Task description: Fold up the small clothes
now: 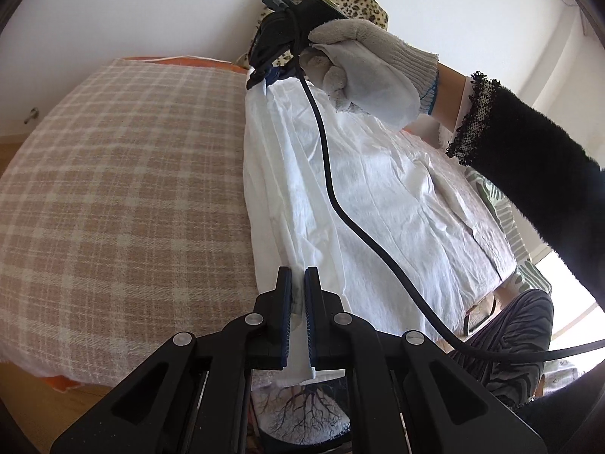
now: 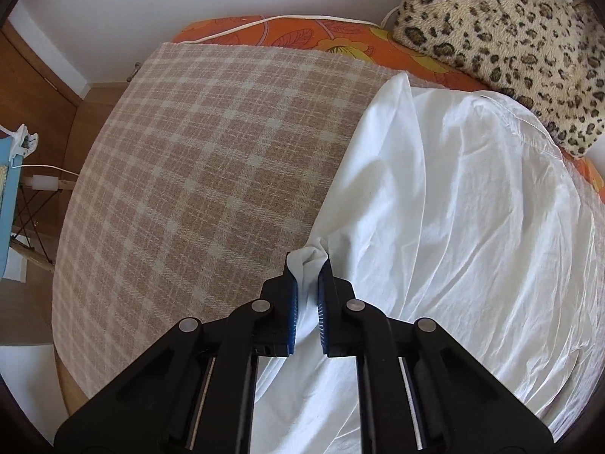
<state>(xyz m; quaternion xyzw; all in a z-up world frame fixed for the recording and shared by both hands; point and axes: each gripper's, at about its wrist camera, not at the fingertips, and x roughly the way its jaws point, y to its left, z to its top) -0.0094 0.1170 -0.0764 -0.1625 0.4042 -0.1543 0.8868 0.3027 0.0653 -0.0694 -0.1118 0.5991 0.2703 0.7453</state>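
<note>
A white garment (image 1: 378, 196) lies spread on a beige checked blanket (image 1: 121, 196), its long left edge folded over. My left gripper (image 1: 298, 274) is shut on the near end of that edge, with white cloth pinched between the blue pads. At the far end a gloved hand (image 1: 363, 64) holds my right gripper (image 1: 264, 75), which bites the cloth's far corner. In the right wrist view the right gripper (image 2: 307, 261) is shut on a bunched fold of the white garment (image 2: 453, 208), right at the border with the checked blanket (image 2: 196, 174).
A leopard-print pillow (image 2: 510, 38) lies at the bed's head on an orange flowered sheet (image 2: 302, 34). A black cable (image 1: 329, 174) trails across the garment. A person's black sleeve (image 1: 537, 174) reaches in from the right. Wooden floor and a blue stand (image 2: 7, 196) lie left of the bed.
</note>
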